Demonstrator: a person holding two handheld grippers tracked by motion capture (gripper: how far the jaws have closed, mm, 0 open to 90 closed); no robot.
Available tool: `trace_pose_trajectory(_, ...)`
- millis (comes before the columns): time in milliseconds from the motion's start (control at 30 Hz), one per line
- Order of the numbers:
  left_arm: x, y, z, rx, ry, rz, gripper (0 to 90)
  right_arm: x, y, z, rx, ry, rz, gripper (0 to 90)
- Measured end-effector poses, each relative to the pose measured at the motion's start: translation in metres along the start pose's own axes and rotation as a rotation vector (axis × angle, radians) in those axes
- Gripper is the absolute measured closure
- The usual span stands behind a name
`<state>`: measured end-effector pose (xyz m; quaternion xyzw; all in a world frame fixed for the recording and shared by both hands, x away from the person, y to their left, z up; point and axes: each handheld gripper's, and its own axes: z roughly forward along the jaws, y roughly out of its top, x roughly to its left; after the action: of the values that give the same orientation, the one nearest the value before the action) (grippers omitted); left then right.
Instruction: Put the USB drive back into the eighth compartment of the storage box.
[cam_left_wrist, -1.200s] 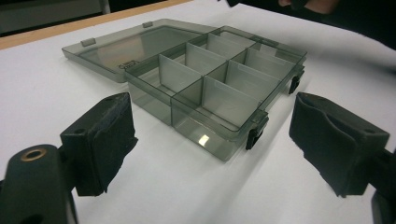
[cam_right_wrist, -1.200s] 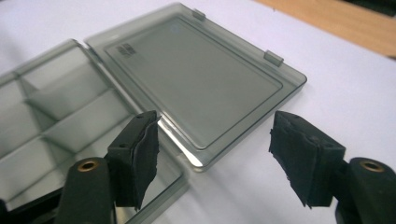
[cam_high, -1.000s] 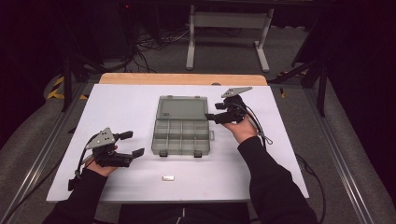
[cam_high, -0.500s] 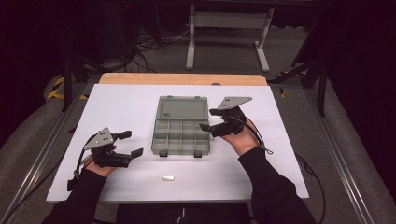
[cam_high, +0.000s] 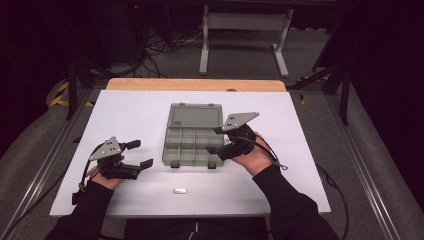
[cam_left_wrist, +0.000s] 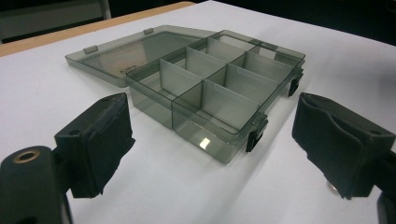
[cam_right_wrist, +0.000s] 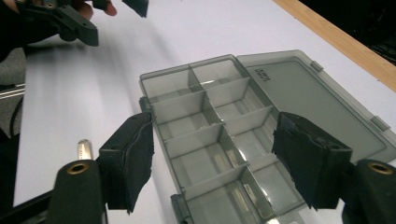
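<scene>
Hovering over the open compartment box's (cam_high: 192, 140) right edge mid-table, the right gripper (cam_high: 216, 140) is gaping wide, gripping nothing; the left gripper (cam_high: 140, 154) is resting wide apart, seemingly on the table (cam_high: 300, 165).

Dim room, grey floor (cam_high: 310, 55), white table (cam_high: 135, 115).

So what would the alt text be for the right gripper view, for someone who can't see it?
An open, empty grey compartment box lies on a white table, its lid folded flat, seen between the right gripper's two open black jaws. A small silvery piece lies beside the box, and the left gripper shows at the top left.
</scene>
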<state>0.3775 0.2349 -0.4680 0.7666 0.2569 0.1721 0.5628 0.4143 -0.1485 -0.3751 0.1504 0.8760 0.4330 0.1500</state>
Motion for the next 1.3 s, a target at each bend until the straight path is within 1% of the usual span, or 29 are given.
trace_pose_trajectory(167,0.000,-0.001,-0.001,0.002,0.003,-0.002,12.9,0.008,0.005,0.003,0.025,0.023,-0.041,28.9)
trace_pose_trajectory(267,-0.001,-0.002,-0.002,0.001,0.001,-0.003,12.9,0.012,0.009,0.007,0.054,0.052,-0.058,28.7)
trace_pose_trajectory(333,-0.001,-0.003,-0.003,0.006,0.004,-0.004,12.9,0.016,0.011,0.012,0.074,0.071,-0.082,28.7)
trace_pose_trajectory(433,-0.002,-0.004,-0.005,0.007,0.006,-0.008,12.9,0.020,0.012,0.020,0.094,0.106,-0.088,28.8)
trace_pose_trajectory(500,-0.003,-0.005,-0.006,0.006,0.009,-0.010,12.9,0.022,0.012,0.024,0.103,0.118,-0.088,28.8)
trace_pose_trajectory(533,-0.002,-0.005,-0.006,0.007,0.009,-0.005,12.9,0.023,0.013,0.026,0.109,0.127,-0.093,28.8)
trace_pose_trajectory(567,-0.003,-0.005,-0.007,0.003,0.010,-0.014,12.9,0.024,0.013,0.029,0.114,0.134,-0.096,28.7)
trace_pose_trajectory(600,-0.003,-0.005,-0.007,0.003,0.012,-0.010,12.9,0.026,0.014,0.031,0.117,0.144,-0.105,28.8)
trace_pose_trajectory(800,-0.003,-0.006,-0.010,0.000,0.015,-0.014,12.9,0.034,0.016,0.044,0.154,0.168,-0.128,28.7)
trace_pose_trajectory(867,-0.003,-0.007,-0.011,0.001,0.015,-0.007,12.8,0.037,0.017,0.048,0.168,0.170,-0.137,28.8)
trace_pose_trajectory(900,-0.003,-0.007,-0.011,0.004,0.012,-0.014,12.9,0.038,0.017,0.050,0.175,0.170,-0.145,28.8)
trace_pose_trajectory(1033,-0.003,-0.008,-0.012,0.000,0.019,-0.016,12.9,0.043,0.017,0.058,0.201,0.179,-0.166,28.9)
trace_pose_trajectory(1300,-0.003,-0.007,-0.012,0.003,0.019,-0.014,12.9,0.051,0.017,0.070,0.239,0.204,-0.182,28.9)
